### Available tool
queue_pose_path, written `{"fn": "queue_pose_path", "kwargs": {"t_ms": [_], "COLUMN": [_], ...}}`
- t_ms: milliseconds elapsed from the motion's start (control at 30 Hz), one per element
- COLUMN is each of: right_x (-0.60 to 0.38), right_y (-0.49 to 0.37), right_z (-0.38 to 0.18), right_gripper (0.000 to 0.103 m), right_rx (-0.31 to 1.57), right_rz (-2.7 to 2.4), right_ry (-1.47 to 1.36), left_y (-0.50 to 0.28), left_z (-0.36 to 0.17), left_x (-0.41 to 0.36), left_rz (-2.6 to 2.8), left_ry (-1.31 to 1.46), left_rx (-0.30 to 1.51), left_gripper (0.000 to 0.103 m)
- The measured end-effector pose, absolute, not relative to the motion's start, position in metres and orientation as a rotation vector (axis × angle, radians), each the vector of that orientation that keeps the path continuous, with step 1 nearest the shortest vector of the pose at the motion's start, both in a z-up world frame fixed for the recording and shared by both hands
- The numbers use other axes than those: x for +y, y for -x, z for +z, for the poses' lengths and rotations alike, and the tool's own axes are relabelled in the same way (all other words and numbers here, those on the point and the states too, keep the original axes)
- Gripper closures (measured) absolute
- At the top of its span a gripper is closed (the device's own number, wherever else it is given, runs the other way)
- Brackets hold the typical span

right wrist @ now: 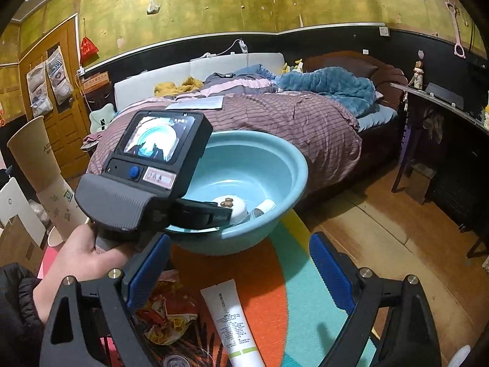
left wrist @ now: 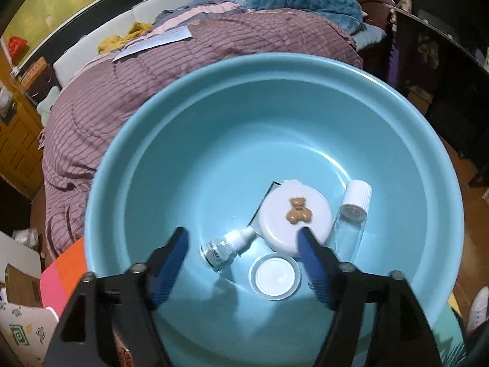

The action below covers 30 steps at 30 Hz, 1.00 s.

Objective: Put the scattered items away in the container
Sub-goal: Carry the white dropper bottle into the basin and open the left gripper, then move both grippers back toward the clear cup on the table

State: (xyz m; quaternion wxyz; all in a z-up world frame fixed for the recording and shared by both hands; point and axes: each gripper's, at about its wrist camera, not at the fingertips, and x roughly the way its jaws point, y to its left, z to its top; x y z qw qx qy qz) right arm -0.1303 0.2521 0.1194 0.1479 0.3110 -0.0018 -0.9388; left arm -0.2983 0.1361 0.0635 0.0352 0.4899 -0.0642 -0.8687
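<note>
A light blue basin (left wrist: 183,107) stands on a colourful mat, and my left gripper (left wrist: 243,234) hangs open just over its inside. Nothing is pressed between the blue pads. On the basin floor lie a white round case with a brown bear (left wrist: 275,211), a clear bottle with a white cap (left wrist: 351,223), a small spray bottle (left wrist: 226,244) and a clear round lid (left wrist: 275,276). My right gripper (right wrist: 240,240) is open above the mat, short of the basin (right wrist: 293,159). Beneath it lie a white tube (right wrist: 232,321) and a crumpled snack wrapper (right wrist: 165,315).
A hand (right wrist: 82,253) holds the left gripper's body (right wrist: 146,177) over the basin's near rim. Behind the basin is a bed with a purple quilt (right wrist: 290,119). Tall paper cups (right wrist: 39,165) stand at the left, a dark table (right wrist: 443,113) at the right, wooden floor (right wrist: 366,214) between.
</note>
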Motion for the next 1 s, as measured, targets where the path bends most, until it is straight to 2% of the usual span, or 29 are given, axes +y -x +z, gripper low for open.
{"fn": "queue_pose_path", "kwargs": {"t_ms": [300,667,1000], "right_x": [0.251,0.254,0.259], "right_y": [0.123,0.076,0.01], "right_z": [0.121,0.13,0.126], "right_gripper": [0.008,0.008,0.008], "right_rx": [0.008,0.015,0.059], "right_rz": [-2.694,-2.678,-2.592], "right_ry": [-0.904,-0.889,-0.887], "left_y": [0.278,0.208,0.127], "left_z": [0.085,0.137,0.134], "left_x": [0.13,0.139,0.106], "left_rz": [-2.74,-2.863,-2.945], "left_ry": [-1.502,-1.37,-1.322], "left_rx": [-0.102,-0.171,-0.056], "left_gripper": [0.017,0.017,0.016]}}
